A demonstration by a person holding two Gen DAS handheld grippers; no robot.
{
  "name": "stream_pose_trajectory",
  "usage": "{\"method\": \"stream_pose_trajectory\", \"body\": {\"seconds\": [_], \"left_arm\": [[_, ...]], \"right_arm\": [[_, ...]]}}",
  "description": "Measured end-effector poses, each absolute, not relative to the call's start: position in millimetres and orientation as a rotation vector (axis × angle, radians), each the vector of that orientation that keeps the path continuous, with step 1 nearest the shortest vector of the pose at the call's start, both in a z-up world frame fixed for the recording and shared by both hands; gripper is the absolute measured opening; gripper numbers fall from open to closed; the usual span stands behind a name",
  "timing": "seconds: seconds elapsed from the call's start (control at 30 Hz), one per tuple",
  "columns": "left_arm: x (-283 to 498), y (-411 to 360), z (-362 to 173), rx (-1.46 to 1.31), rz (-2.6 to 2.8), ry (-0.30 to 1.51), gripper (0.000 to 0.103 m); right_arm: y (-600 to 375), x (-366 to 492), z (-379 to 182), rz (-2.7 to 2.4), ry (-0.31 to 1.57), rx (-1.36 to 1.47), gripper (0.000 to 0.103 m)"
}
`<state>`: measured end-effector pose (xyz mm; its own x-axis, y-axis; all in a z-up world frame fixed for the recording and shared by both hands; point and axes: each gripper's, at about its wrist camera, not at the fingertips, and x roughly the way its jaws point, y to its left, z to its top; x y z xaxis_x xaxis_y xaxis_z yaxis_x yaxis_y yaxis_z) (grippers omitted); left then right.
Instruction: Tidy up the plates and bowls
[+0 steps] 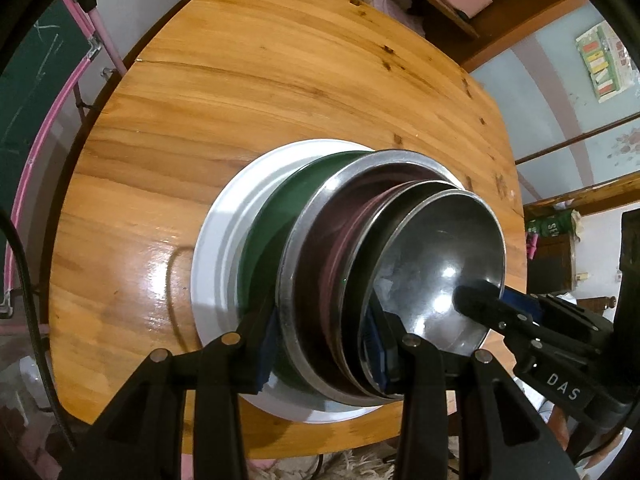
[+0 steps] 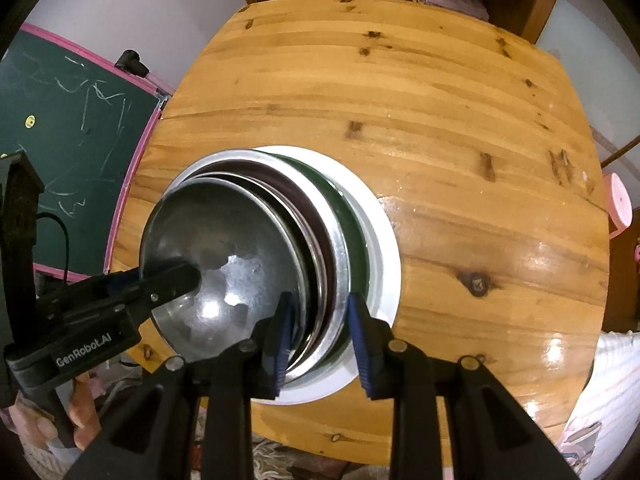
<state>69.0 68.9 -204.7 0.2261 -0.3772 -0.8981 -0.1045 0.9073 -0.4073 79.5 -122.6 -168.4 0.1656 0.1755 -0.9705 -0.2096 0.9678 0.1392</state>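
Observation:
A nested stack stands on the wooden table (image 1: pixel 240 92): a white plate (image 1: pixel 224 240) at the bottom, a green dish (image 1: pixel 280 216), a steel bowl with a dark inside (image 1: pixel 316 216), and a small steel bowl (image 1: pixel 440 256) on top. My left gripper (image 1: pixel 324 344) straddles the near rims of the stack, jaws spread around them. My right gripper (image 2: pixel 322 340) likewise straddles the stack rims (image 2: pixel 320 280) from the opposite side. Each gripper shows in the other's view, one finger (image 1: pixel 476 300) reaching into the top bowl (image 2: pixel 224 248).
A green chalkboard with a pink frame (image 2: pixel 80 128) stands left of the table. Wooden shelves (image 1: pixel 460 0) are behind the table. A pink object (image 2: pixel 618 204) sits at the right edge. A rug lies on the floor below the table's near edge.

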Motion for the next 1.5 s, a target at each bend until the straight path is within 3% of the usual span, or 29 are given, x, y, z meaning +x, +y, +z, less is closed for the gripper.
{"method": "stream_pose_trajectory", "body": {"seconds": [0.1,0.33,0.6,0.67,1.07,1.13,1.2,1.37,1.5], "left_arm": [[68.9,68.1,-203.8,-0.429,-0.205,1.333,0.041],[65.4,64.1,-183.9,-0.339,-0.167,1.250,0.067],[51.6,51.7,-160.9,-0.271,-0.152,1.182,0.073],[48.6,49.9,-154.2,-0.253,-0.148,1.162,0.079],[14.0,32.3,-109.1,-0.149,-0.108,1.025,0.085],[6.1,25.5,-99.0,-0.123,-0.100,0.993,0.091],[-3.2,17.5,-86.7,-0.091,-0.089,0.964,0.094],[-19.2,2.1,-64.8,-0.024,-0.044,0.913,0.102],[-27.8,-3.4,-52.7,-0.044,-0.054,0.895,0.102]], "right_arm": [[-122.2,77.6,-167.2,0.275,1.360,-0.037,0.029],[-120.8,68.9,-155.9,0.273,1.256,-0.070,0.029],[-139.3,53.5,-144.2,0.292,1.195,0.026,0.029],[-144.4,46.7,-136.7,0.276,1.156,0.032,0.029],[-159.8,8.4,-95.4,0.199,0.949,0.023,0.031],[-158.6,-2.1,-86.8,0.181,0.908,-0.005,0.049],[-160.3,-13.5,-76.8,0.161,0.866,-0.015,0.060],[-171.7,-36.3,-55.4,0.145,0.796,0.008,0.065],[-181.9,-49.7,-43.8,0.107,0.754,0.024,0.073]]}}
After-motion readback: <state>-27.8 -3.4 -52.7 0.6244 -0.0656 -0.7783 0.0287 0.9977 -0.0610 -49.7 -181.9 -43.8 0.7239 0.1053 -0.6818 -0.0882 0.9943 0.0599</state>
